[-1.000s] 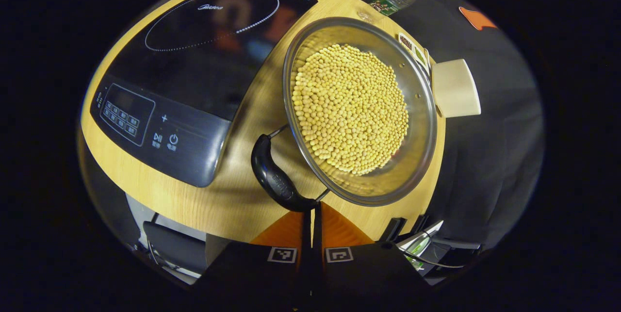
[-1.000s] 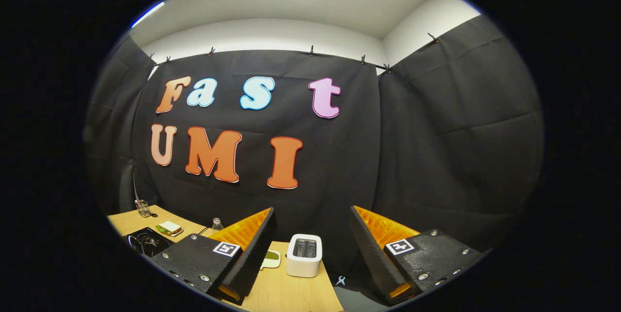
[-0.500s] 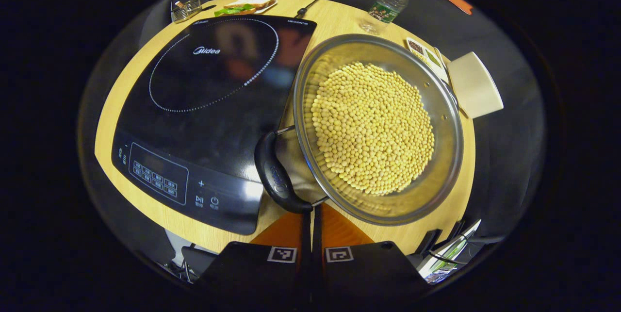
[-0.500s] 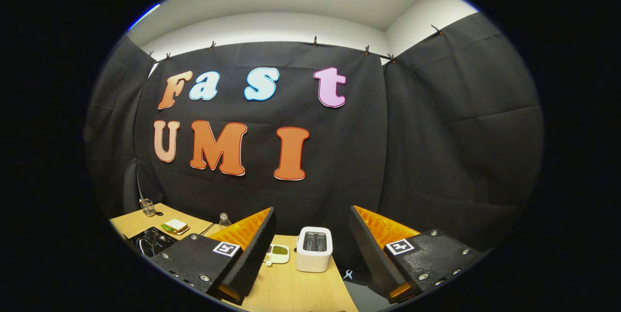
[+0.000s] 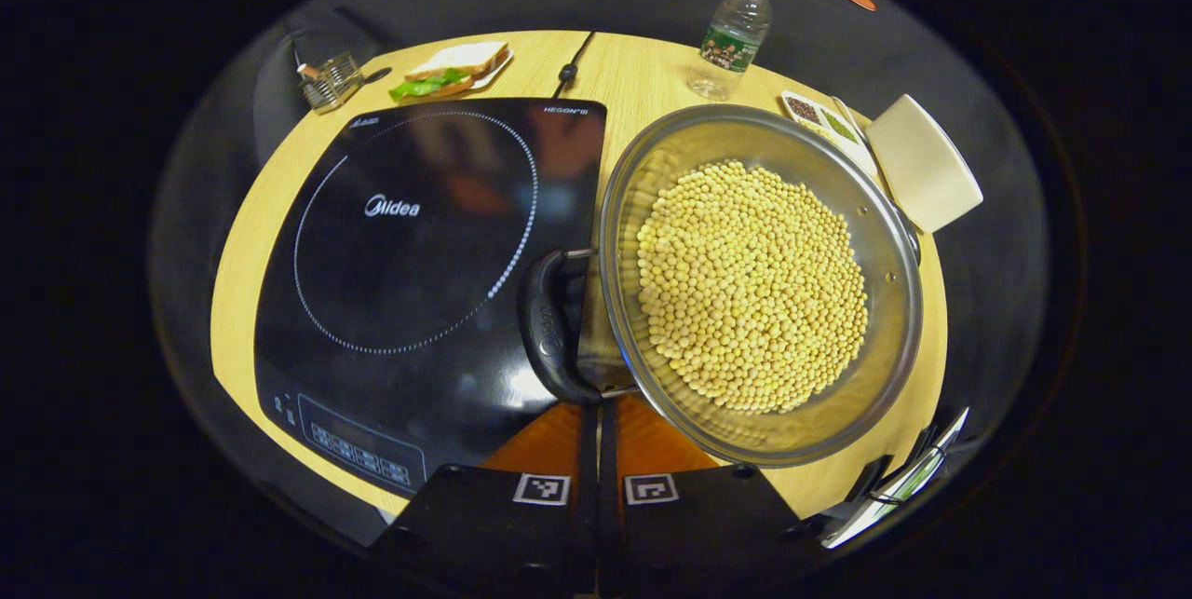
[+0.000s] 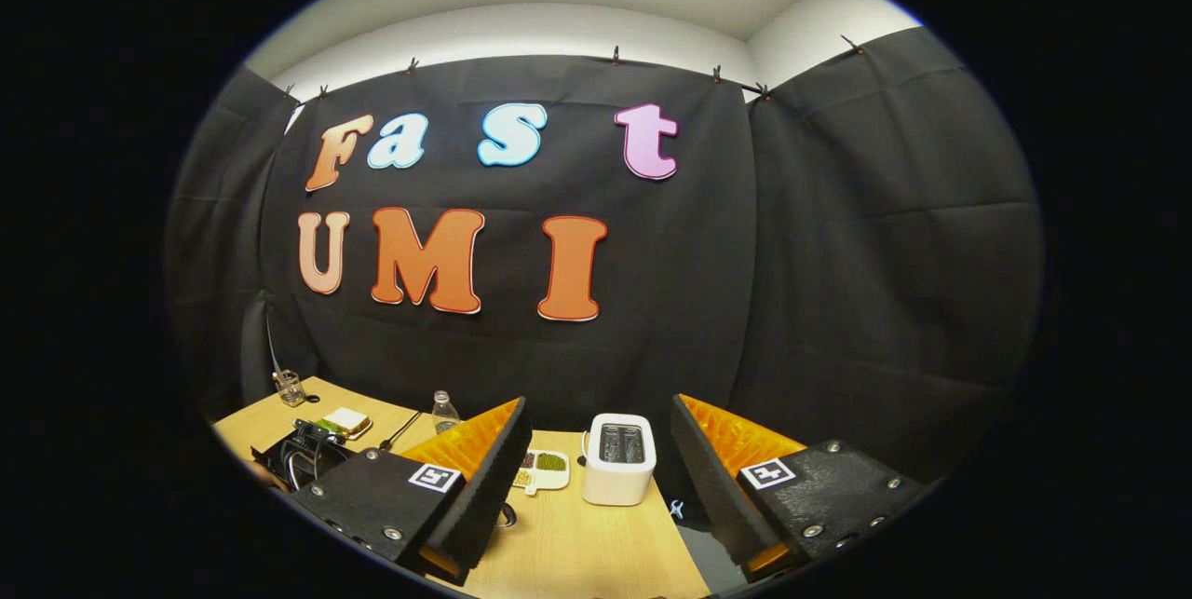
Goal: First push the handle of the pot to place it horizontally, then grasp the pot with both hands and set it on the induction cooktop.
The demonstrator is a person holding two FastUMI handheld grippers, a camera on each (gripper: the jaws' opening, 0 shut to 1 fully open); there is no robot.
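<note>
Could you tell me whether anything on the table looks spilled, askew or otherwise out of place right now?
Nothing looks spilled: the beans all sit inside the pot. The one oddity is the pot itself, which overlaps the induction cooktop edge rather than sitting inside its ring, black handle over the glass.

Steel pot (image 5: 894,301) of yellow beans, black handle (image 5: 549,338) — overlapping black cooktop (image 5: 410,245)

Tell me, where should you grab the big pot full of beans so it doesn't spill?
Probably by its two side handles, one gripper on each, coming in level from opposite sides. The pot is wide, shallow and heaped with beans, so one grip would likely tip it. The black handle on its cooktop side sticks out beside the shut left gripper; the opposite one barely peeks past the rim.
</note>
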